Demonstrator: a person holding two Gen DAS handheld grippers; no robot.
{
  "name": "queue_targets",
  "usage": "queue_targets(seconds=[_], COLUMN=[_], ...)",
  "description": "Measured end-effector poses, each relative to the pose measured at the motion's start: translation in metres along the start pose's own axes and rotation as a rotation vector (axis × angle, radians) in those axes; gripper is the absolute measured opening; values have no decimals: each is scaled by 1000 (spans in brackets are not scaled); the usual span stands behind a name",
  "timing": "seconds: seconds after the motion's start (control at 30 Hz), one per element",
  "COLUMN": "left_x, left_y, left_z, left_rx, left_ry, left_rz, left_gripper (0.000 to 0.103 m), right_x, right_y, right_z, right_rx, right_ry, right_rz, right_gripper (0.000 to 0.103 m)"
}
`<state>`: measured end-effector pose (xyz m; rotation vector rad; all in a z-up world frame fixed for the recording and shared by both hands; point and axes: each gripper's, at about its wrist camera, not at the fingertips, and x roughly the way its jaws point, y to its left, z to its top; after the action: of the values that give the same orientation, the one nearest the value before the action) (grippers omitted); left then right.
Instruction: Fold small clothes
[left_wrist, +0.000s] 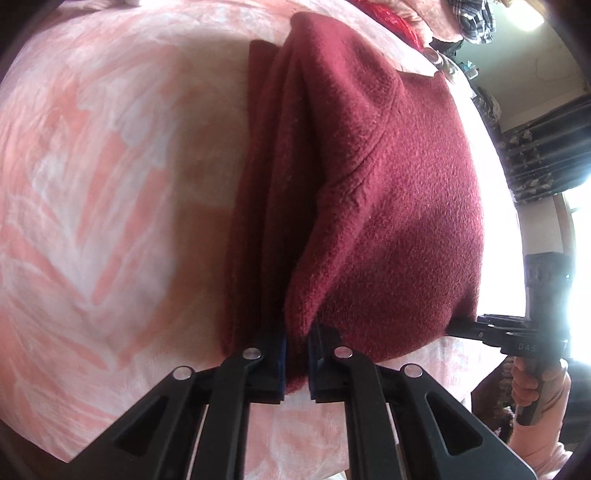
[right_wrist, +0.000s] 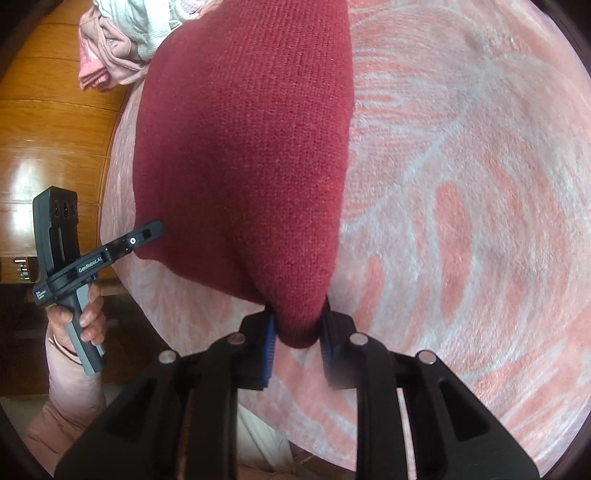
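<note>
A dark red knitted garment (left_wrist: 388, 192) lies partly folded on a pink and white patterned bedsheet (left_wrist: 92, 177). My left gripper (left_wrist: 297, 354) is shut on the garment's near left corner, with cloth bunched between its blue pads. My right gripper (right_wrist: 298, 338) is shut on the near right corner of the same garment (right_wrist: 243, 140). Each gripper shows from the side in the other view: the right one (left_wrist: 461, 326) at the garment's right edge, the left one (right_wrist: 157, 227) at its left edge. The near hem hangs between them, slightly lifted.
A pile of pink and white clothes (right_wrist: 122, 40) lies at the far end by a wooden headboard (right_wrist: 48, 122). More clothes, red and checked (left_wrist: 469, 18), lie at the far right. A dark curtain (left_wrist: 546, 155) and bright window stand to the right.
</note>
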<state>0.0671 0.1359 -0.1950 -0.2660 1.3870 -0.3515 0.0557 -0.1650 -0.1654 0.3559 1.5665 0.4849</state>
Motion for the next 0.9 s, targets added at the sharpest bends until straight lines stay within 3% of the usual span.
queue_targets(seconds=[0.1, 0.17, 0.2, 0.23, 0.4, 0.57, 0.63, 0.67, 0.9], left_x=[-13, -28, -33, -38, -35, -4, 5, 7, -15], left_y=[-11, -15, -17, -19, -26, -28, -31, -30, -20], left_z=[7, 18, 26, 35, 94, 140, 148, 151, 135], left_rx=[38, 52, 65, 70, 45, -41, -65, -83, -87], left_ry=[1, -39, -65, -93, -126, -83, -70, -62, -139], left_rz=[16, 30, 47, 63, 82, 47, 4, -17, 7], left_gripper=[22, 35, 47, 51, 51, 49, 32, 19, 14], right_x=[-19, -35, -44, -52, -72, -59, -53, -50, -45], right_y=[16, 22, 22, 21, 7, -5, -8, -6, -1], right_z=[3, 11, 17, 27, 77, 111, 115, 117, 113], right_rx=[-75, -98, -93, -94, -52, -25, -19, -21, -34], right_ry=[-28, -63, -80, -100, -164, -165, -157, -156, -166], right_rz=[-77, -95, -92, -99, -134, -188, -177, -178, -157], right_gripper=[44, 44, 48, 50, 51, 51, 51, 51, 51])
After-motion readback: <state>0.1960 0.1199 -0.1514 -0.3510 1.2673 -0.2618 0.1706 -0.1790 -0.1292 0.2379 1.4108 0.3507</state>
